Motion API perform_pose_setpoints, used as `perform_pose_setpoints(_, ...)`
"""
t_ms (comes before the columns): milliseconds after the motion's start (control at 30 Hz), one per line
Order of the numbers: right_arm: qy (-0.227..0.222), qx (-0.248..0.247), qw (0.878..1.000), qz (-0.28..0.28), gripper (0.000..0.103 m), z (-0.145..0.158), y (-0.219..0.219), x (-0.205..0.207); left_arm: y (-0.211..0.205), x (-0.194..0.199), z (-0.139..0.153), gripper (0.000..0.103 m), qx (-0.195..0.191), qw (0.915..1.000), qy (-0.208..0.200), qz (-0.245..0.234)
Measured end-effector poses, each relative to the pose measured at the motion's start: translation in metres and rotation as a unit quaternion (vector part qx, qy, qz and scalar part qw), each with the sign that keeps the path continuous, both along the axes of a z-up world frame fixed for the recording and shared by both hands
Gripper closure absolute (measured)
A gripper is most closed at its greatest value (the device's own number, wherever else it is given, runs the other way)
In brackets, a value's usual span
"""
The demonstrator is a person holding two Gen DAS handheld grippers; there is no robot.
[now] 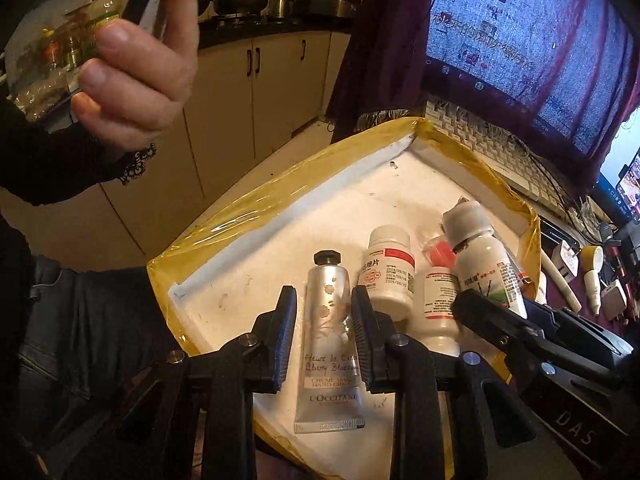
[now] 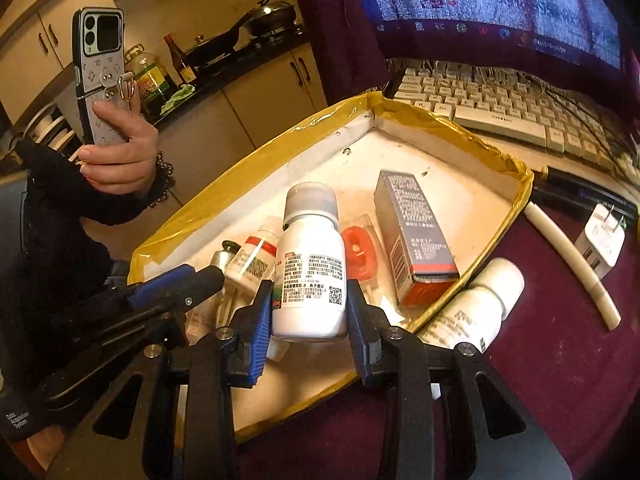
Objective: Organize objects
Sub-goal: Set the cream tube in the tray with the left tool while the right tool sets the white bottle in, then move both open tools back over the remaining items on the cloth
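A white tray with yellow taped rim [image 1: 280,184] [image 2: 248,152] holds several items. My left gripper [image 1: 324,312] is open, its jaws on either side of a silver L'Occitane hand cream tube [image 1: 330,344] lying in the tray, with a gap on the left side. My right gripper [image 2: 308,304] is shut on a white bottle with a grey-white cap [image 2: 310,264] [image 1: 486,264], held upright over the tray. Beside it lie a small white pill bottle with a red stripe [image 1: 388,268] [image 2: 254,260], another white bottle [image 1: 440,304], an orange packet [image 2: 360,252] and a grey box [image 2: 412,232].
Another white bottle [image 2: 476,308] lies outside the tray on the dark red cloth. A white keyboard [image 2: 480,100], white tube [image 2: 572,264], charger plug [image 2: 600,240] and monitor [image 1: 532,40] are to the right. A person's hand holds a phone [image 2: 102,76] at the left.
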State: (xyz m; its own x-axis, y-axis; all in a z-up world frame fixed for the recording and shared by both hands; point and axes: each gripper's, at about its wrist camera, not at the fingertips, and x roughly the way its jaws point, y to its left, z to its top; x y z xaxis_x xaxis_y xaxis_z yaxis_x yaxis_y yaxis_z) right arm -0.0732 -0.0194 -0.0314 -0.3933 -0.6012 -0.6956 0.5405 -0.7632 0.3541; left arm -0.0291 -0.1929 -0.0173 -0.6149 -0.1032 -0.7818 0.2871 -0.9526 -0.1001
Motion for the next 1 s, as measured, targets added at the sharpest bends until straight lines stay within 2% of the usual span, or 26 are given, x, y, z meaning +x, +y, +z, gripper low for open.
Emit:
perform_pose_setpoints(100, 0.004, -0.023, 1.000, 0.003, 0.068, 0.005, 0.013, 0.011, 0.001, 0.005, 0.001, 0.077, -0.004, 0.9999, 0.010, -0.006)
perform_pose_setpoints(167, 0.020, -0.043, 0.999, 0.009, 0.059, 0.013, 0.030, 0.024, 0.001, 0.009, 0.003, 0.072, -0.006, 0.9998, 0.018, -0.008)
perform_pose_setpoints(200, 0.027, -0.047, 0.999, 0.006, 0.050, 0.016, 0.037, 0.028, 0.002, 0.014, 0.005, 0.068, -0.011, 0.9996, 0.024, -0.006)
perform_pose_setpoints(233, 0.042, -0.048, 0.998, -0.001, 0.041, 0.020, 0.049, 0.036, 0.004, 0.017, 0.008, 0.056, -0.015, 0.9994, 0.029, -0.004)
perform_pose_setpoints(267, 0.055, -0.048, 0.997, -0.007, 0.038, 0.023, 0.060, 0.043, 0.007, 0.022, 0.012, 0.041, -0.019, 0.9990, 0.040, -0.003)
perform_pose_setpoints(333, 0.077, -0.043, 0.996, -0.021, 0.037, 0.028, 0.081, 0.055, 0.013, 0.030, 0.018, 0.032, -0.029, 0.9980, 0.056, -0.007)
perform_pose_setpoints(467, 0.105, -0.038, 0.991, -0.072, 0.037, 0.026, 0.126, 0.066, 0.039, 0.043, 0.029, 0.032, -0.042, 0.9952, 0.080, -0.037)
perform_pose_setpoints(633, 0.073, -0.015, 0.991, -0.110, 0.037, 0.008, 0.166, 0.057, 0.082, 0.043, 0.032, 0.028, -0.039, 0.9891, 0.100, -0.101)
perform_pose_setpoints(867, 0.052, -0.039, 0.988, -0.138, 0.037, 0.003, 0.203, 0.050, 0.134, 0.019, 0.019, 0.028, -0.057, 0.9792, 0.075, -0.180)
perform_pose_setpoints(1000, 0.055, -0.042, 0.990, -0.123, 0.037, 0.003, 0.199, 0.053, 0.142, 0.000, 0.008, 0.028, -0.016, 0.9799, 0.049, -0.193)
